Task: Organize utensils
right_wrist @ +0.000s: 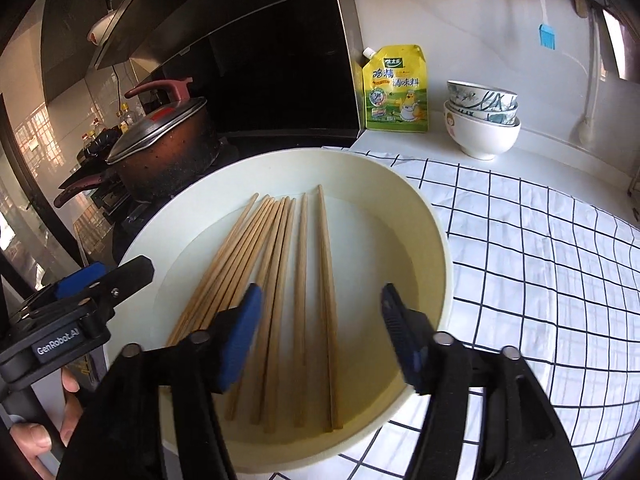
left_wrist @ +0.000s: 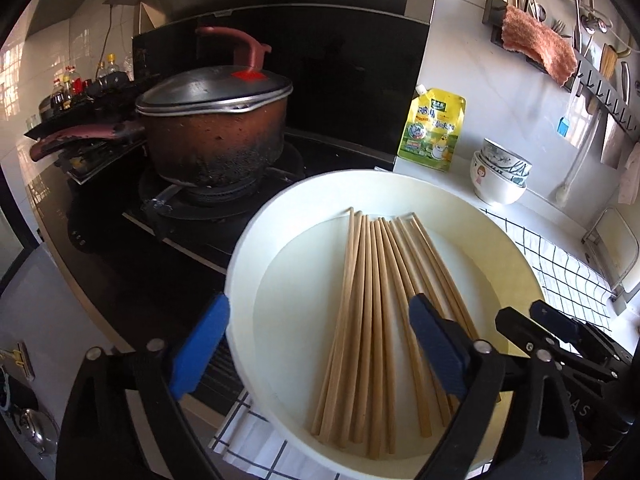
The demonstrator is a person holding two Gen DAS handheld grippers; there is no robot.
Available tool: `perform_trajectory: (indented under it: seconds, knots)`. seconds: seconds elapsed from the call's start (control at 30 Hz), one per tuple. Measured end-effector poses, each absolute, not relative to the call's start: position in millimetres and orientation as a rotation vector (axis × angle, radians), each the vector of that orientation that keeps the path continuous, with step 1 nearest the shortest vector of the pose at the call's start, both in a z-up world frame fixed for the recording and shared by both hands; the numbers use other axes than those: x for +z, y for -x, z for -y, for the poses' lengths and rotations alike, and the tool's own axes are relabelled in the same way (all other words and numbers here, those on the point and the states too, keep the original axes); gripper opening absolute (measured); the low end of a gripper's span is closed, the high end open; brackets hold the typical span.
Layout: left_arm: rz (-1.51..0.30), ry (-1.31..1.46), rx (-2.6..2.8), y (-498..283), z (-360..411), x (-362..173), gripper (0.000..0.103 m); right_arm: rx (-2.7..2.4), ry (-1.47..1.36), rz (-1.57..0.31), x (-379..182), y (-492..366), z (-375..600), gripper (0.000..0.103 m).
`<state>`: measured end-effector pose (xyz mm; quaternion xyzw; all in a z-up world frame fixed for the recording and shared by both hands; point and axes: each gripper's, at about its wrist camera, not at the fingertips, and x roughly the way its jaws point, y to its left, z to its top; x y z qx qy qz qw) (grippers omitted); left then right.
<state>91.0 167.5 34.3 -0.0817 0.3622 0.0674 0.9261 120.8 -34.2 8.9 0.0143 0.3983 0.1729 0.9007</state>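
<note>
Several wooden chopsticks (left_wrist: pixel 372 320) lie fanned out in a shallow cream round basin (left_wrist: pixel 256 240), which stands on a checked cloth. They also show in the right wrist view (right_wrist: pixel 280 280), in the same basin (right_wrist: pixel 420 216). My left gripper (left_wrist: pixel 316 340) is open; its jaws straddle the basin's left rim, one finger outside and one above the chopsticks. My right gripper (right_wrist: pixel 320 332) is open and empty, low over the near ends of the chopsticks. Each gripper shows at the edge of the other's view.
A scorched pot (left_wrist: pixel 216 136) with a lid sits on the black stove to the left. A yellow seasoning pouch (left_wrist: pixel 434 128) and stacked bowls (left_wrist: pixel 500 176) stand behind the basin. A wall rack (left_wrist: pixel 592 76) holds utensils and an orange cloth. The checked cloth (right_wrist: pixel 540 260) spreads right.
</note>
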Motion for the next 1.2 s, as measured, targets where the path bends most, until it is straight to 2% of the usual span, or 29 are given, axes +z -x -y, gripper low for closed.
perform_trajectory:
  seconds: [0.1,0.4,1.2]
  knots:
    - [-0.729,0.146,0.157,-86,-166,39,0.096,0.332,-0.016,-0.803,12,-115,36,0.070]
    - [-0.732,0.127,0.179,-76,-165,46,0.097,0.310,-0.002,-0.774,18,-103,37,0.079]
    - [-0.725,0.115,0.199,-59,-162,55,0.097,0.301,-0.026,-0.753,32,-86,43,0.079]
